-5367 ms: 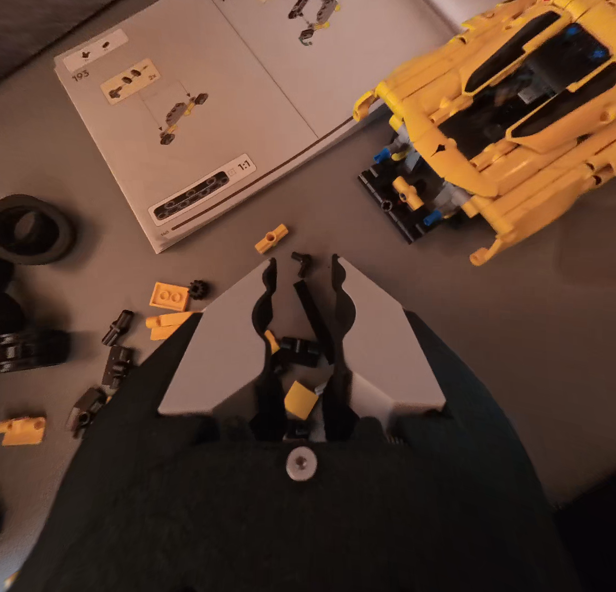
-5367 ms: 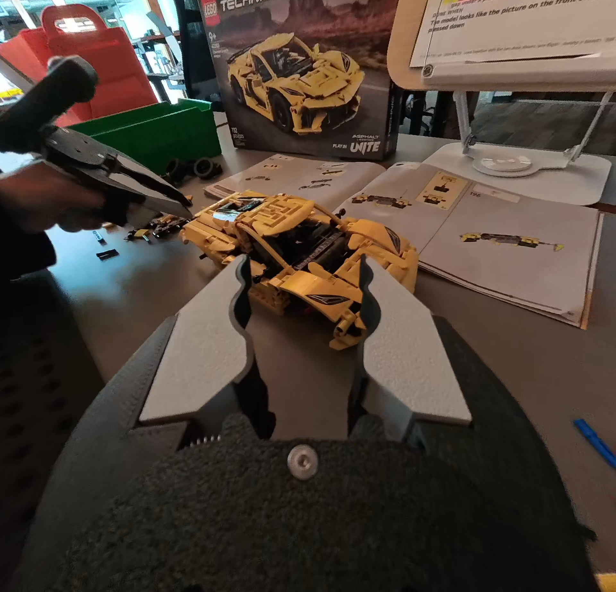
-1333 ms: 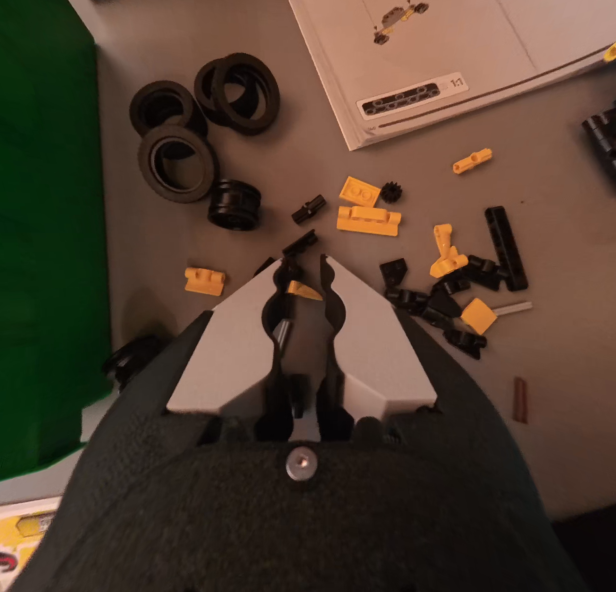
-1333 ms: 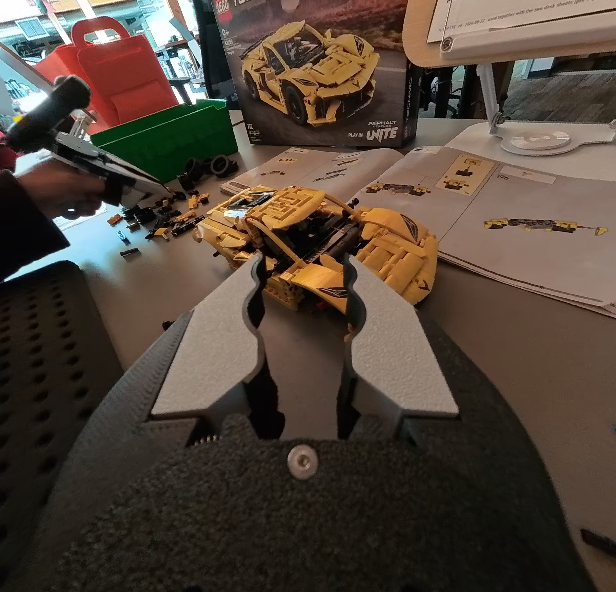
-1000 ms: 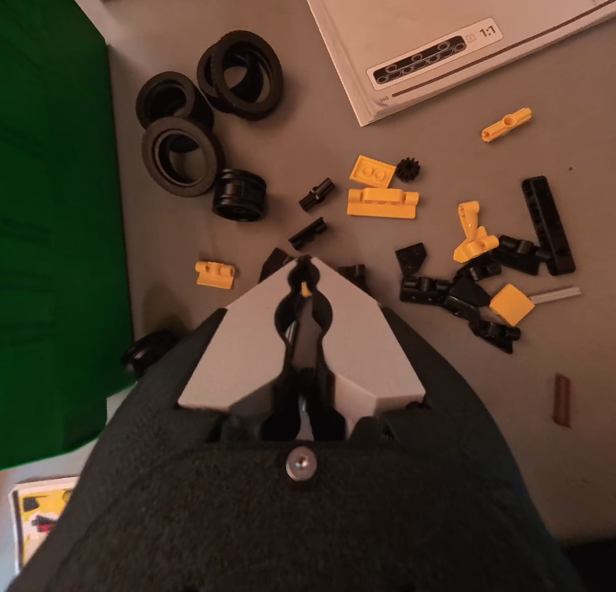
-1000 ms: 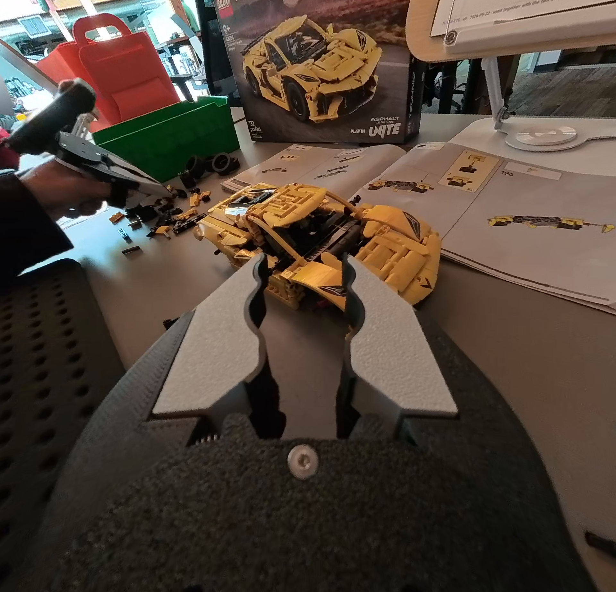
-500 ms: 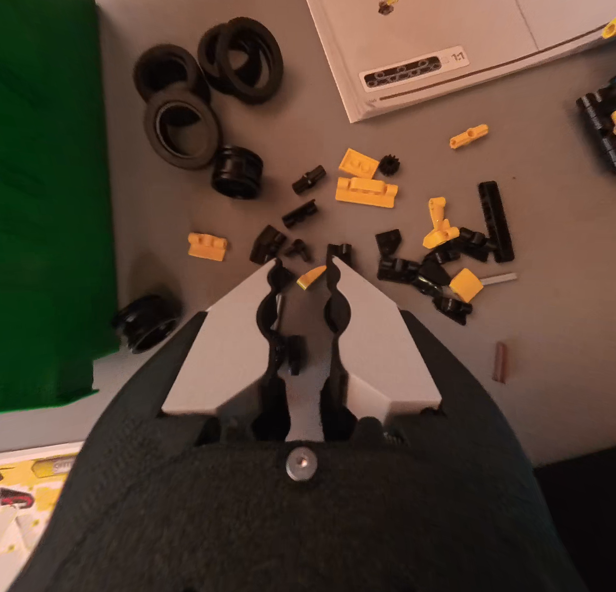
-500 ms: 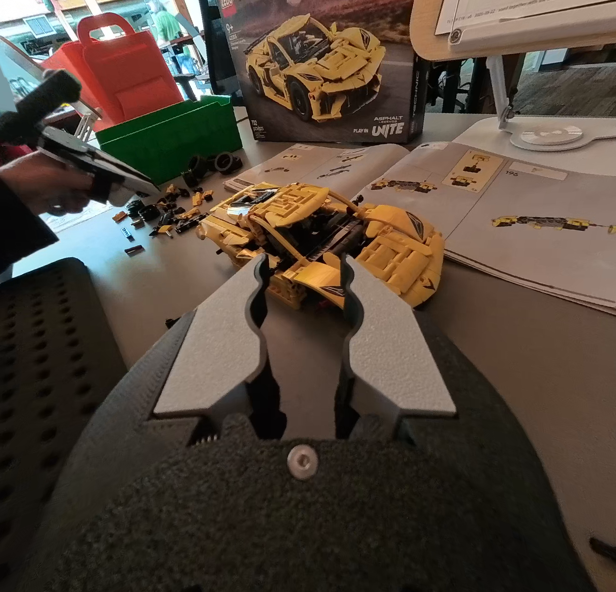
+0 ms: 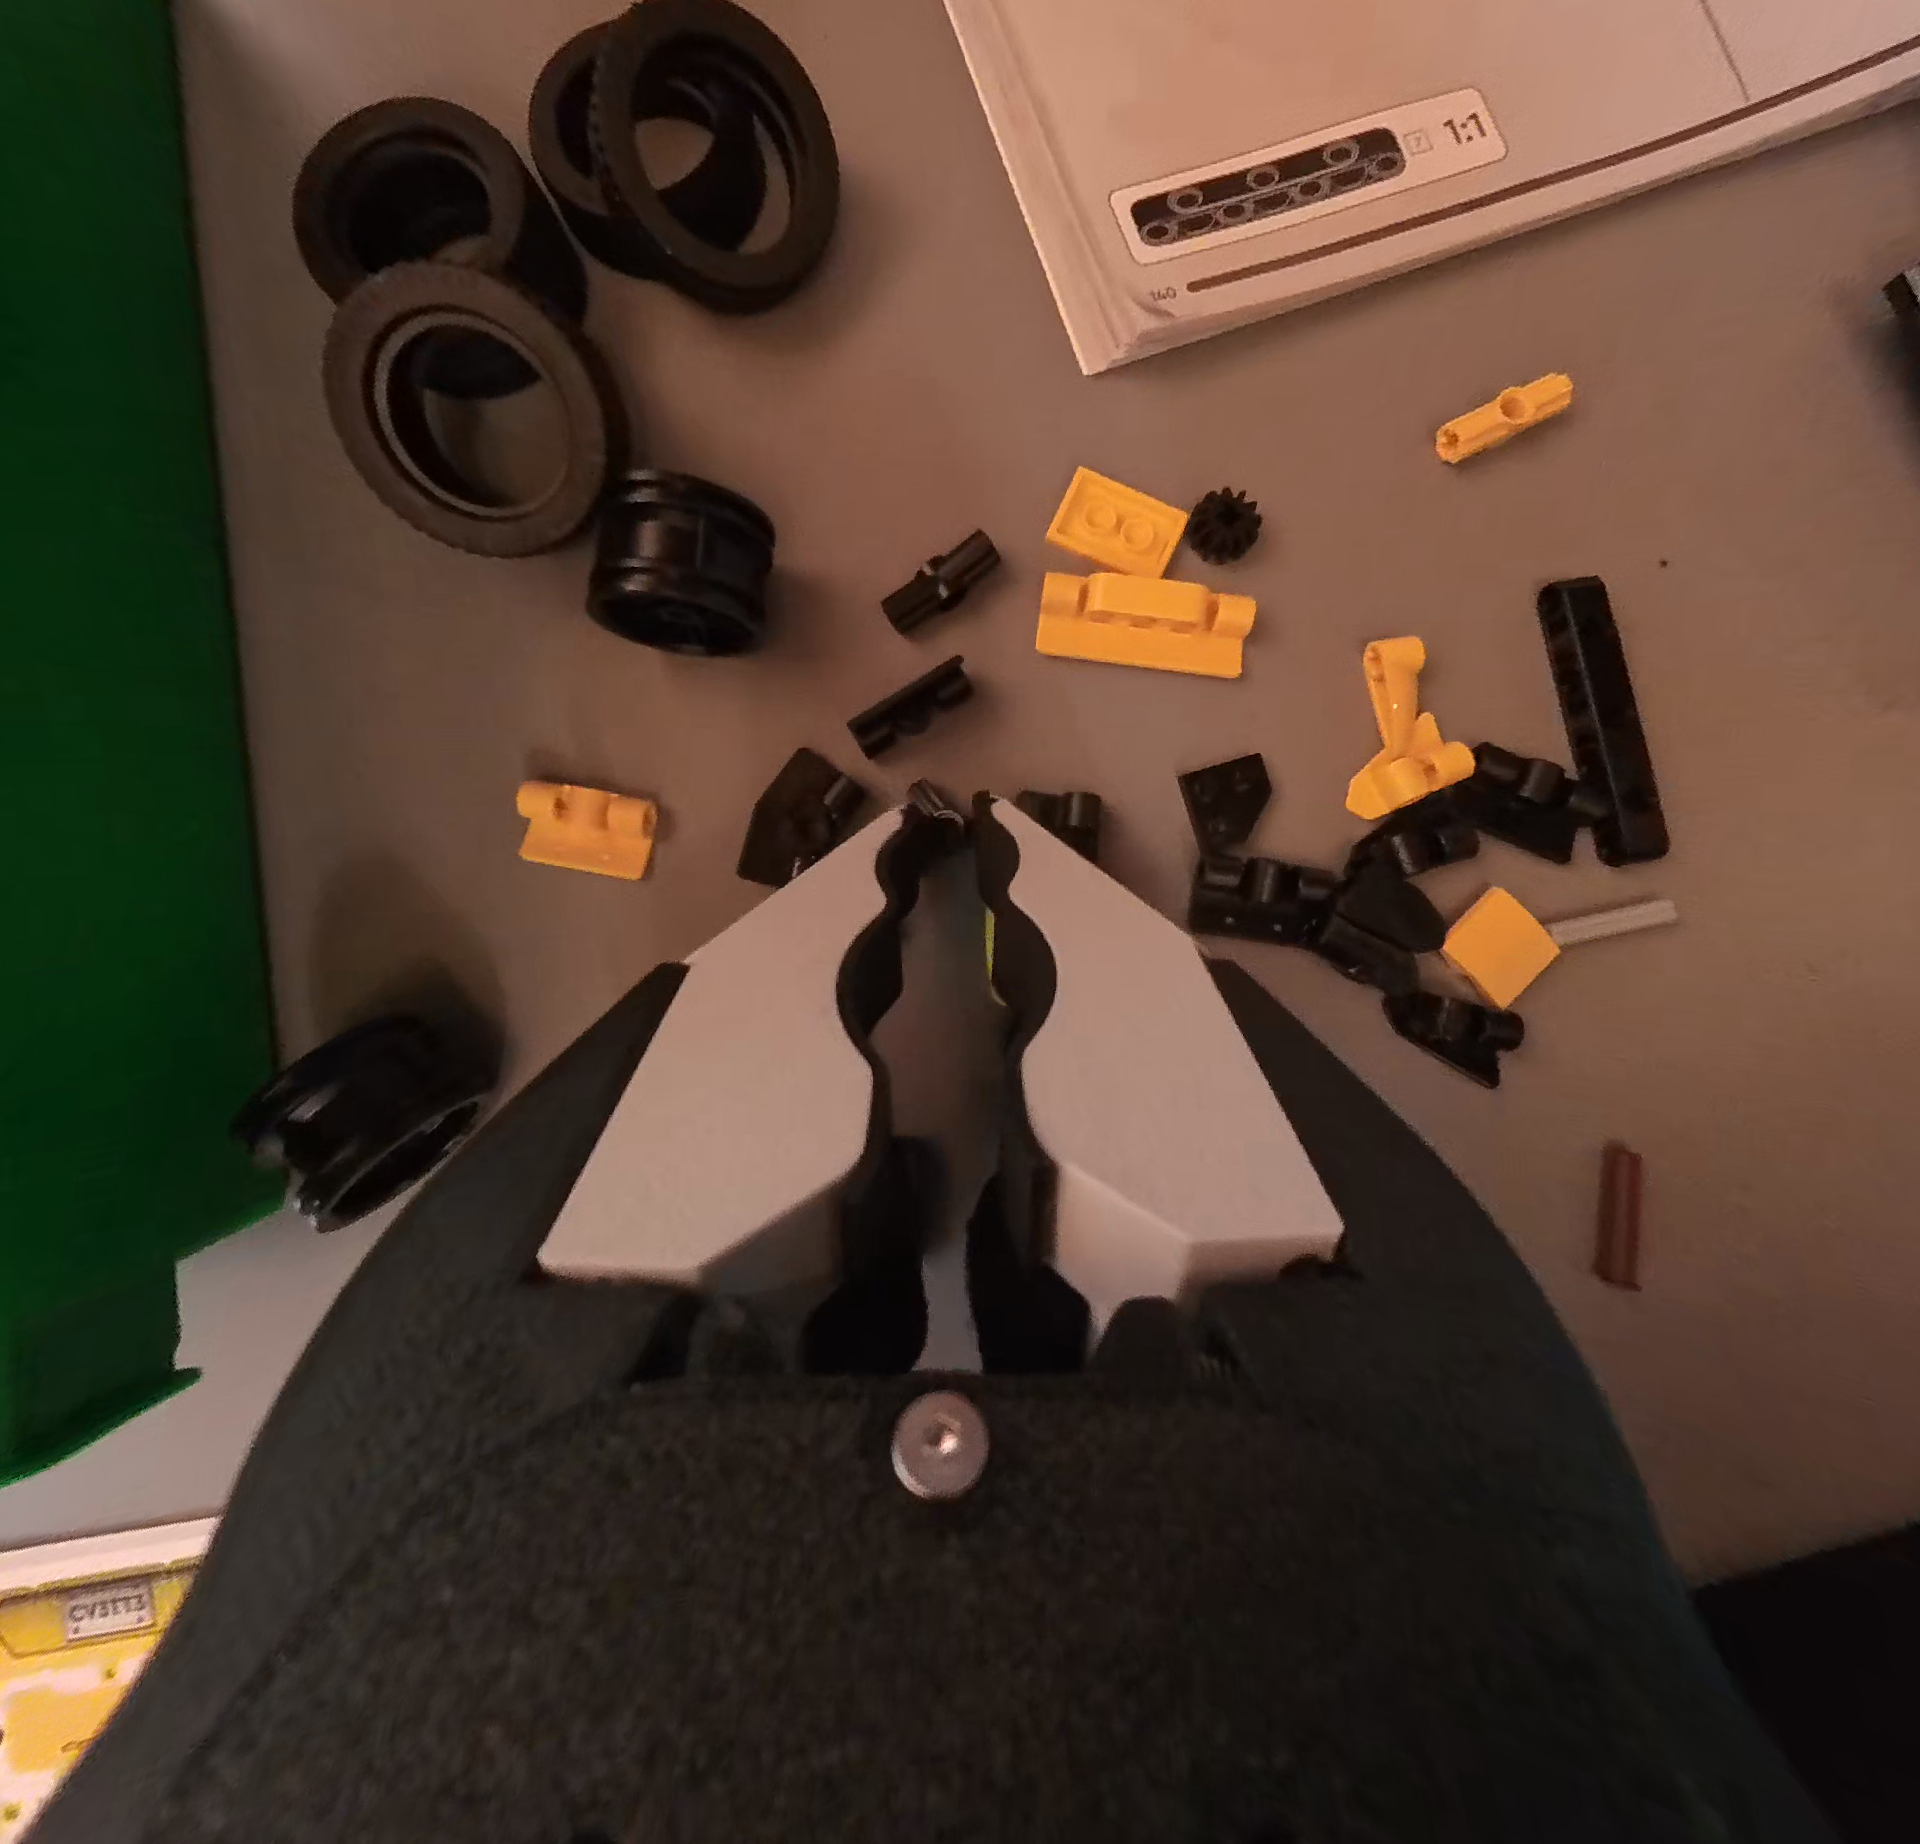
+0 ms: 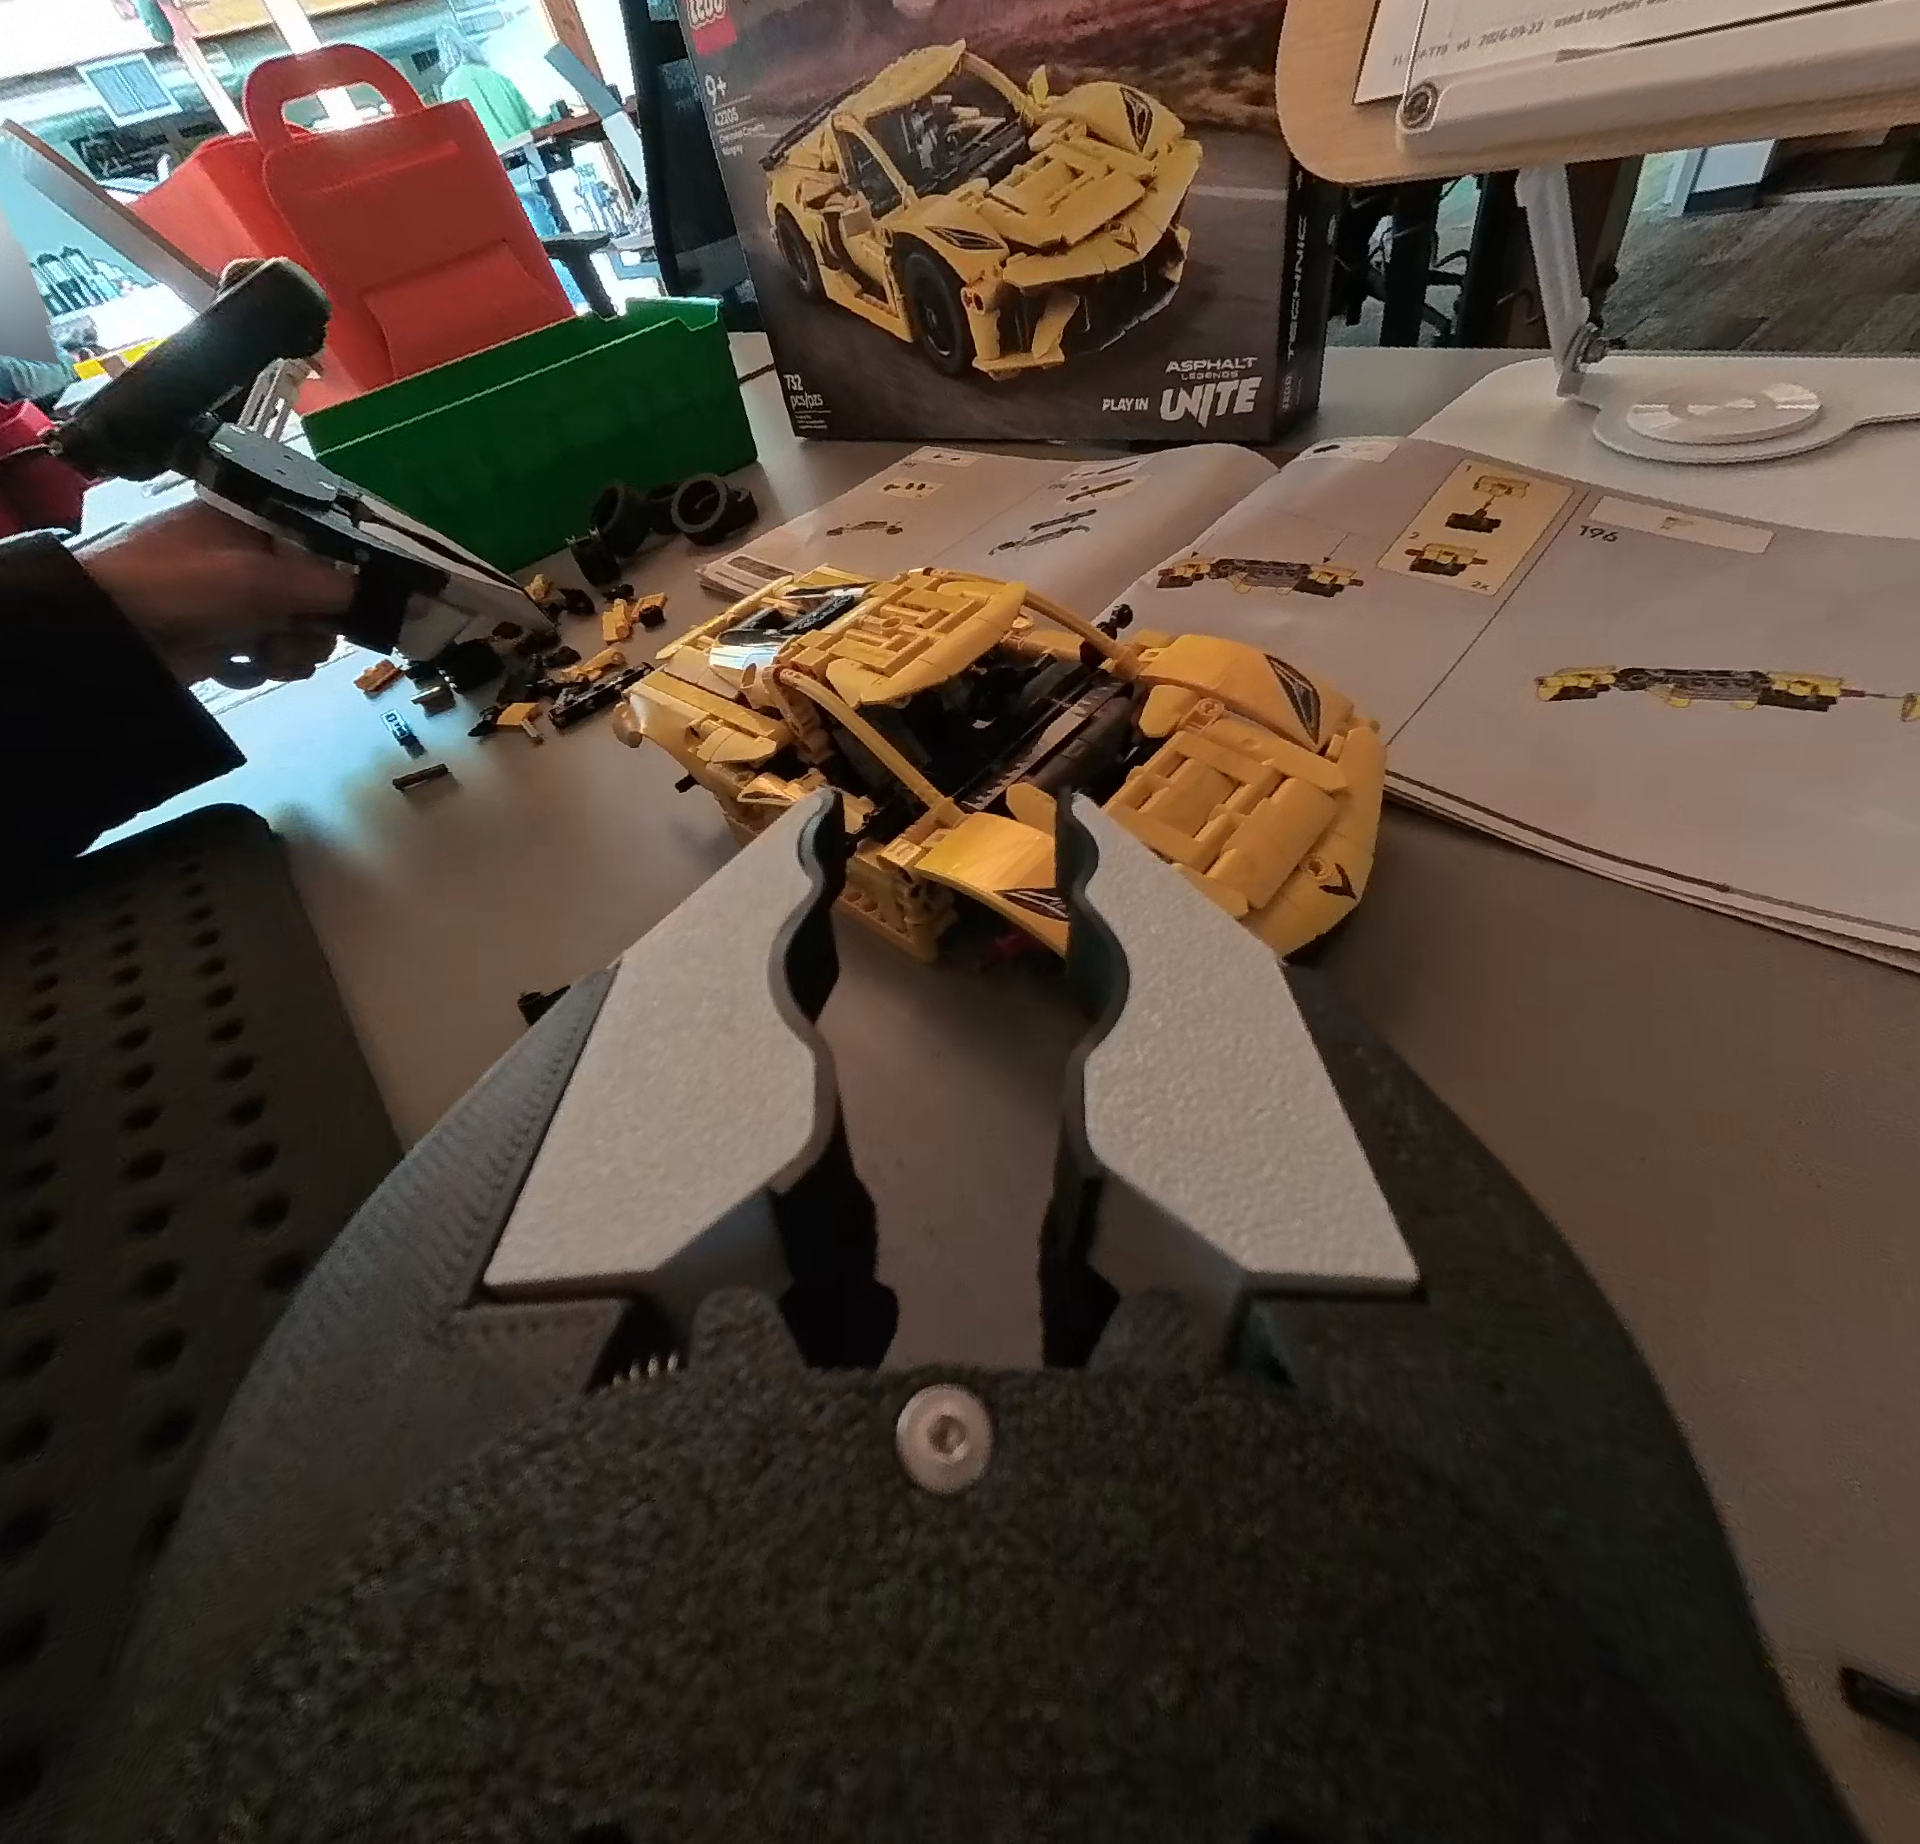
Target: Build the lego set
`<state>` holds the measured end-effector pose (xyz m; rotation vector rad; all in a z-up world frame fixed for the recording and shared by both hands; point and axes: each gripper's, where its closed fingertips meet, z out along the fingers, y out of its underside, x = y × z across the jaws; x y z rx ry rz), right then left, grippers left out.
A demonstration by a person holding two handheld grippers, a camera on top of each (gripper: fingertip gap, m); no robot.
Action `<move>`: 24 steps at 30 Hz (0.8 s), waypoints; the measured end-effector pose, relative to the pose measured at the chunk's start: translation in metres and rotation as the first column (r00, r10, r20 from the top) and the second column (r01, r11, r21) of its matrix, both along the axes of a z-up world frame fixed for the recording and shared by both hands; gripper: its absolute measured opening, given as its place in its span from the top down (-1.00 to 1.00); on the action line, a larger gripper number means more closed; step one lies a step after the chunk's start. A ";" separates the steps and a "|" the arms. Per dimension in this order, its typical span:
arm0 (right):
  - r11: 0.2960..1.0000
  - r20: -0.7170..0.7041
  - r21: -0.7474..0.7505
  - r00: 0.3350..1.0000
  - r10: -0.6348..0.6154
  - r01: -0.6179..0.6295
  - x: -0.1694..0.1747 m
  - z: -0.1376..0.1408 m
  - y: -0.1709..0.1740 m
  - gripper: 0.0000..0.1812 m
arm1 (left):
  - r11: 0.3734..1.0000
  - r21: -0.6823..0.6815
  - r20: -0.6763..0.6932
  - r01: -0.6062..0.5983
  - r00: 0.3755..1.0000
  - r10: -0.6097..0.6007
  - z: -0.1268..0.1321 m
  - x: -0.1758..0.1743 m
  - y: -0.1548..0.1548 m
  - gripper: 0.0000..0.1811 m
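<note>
Left wrist view — left claw [image 9: 948, 820] clenched on small black pin [image 9: 932, 807] (right claw [image 10: 948, 833] released).

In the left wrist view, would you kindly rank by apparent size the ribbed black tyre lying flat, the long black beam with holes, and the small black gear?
1. Ribbed black tyre
2. Long black beam with holes
3. Small black gear

All lie on the table, so the order seems reliable.

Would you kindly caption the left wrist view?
Left gripper closes on a small black pin among scattered yellow and black Lego parts.
</note>
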<state>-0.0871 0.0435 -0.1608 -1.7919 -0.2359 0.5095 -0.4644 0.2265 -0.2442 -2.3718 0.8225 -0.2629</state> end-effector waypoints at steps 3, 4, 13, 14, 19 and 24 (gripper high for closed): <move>1.000 -0.001 -0.002 1.000 0.003 -0.003 0.000 0.000 0.000 0.58 | 1.000 0.013 -0.023 0.003 1.000 -0.003 0.001 -0.002 0.000 0.90; 1.000 0.000 -0.002 1.000 0.004 -0.004 -0.001 -0.001 0.000 0.58 | 1.000 0.022 -0.024 0.002 1.000 -0.001 0.004 -0.002 0.000 0.90; 1.000 0.016 0.001 1.000 -0.004 0.004 0.000 -0.001 0.001 0.59 | 0.936 0.036 0.285 0.349 0.894 -0.345 0.062 0.132 -0.095 0.91; 1.000 0.020 0.001 1.000 -0.007 0.007 0.000 -0.001 0.001 0.58 | 0.905 0.017 0.308 0.425 0.859 -0.409 0.060 0.153 -0.120 0.91; 1.000 0.021 -0.004 1.000 -0.005 0.005 -0.001 -0.002 0.001 0.58 | 0.755 -0.030 0.185 0.655 0.746 -0.640 0.029 0.204 -0.198 0.91; 1.000 0.040 -0.007 0.999 0.007 -0.007 -0.004 -0.004 0.000 0.58 | 0.712 -0.078 0.107 0.698 0.715 -0.690 0.008 0.208 -0.204 0.91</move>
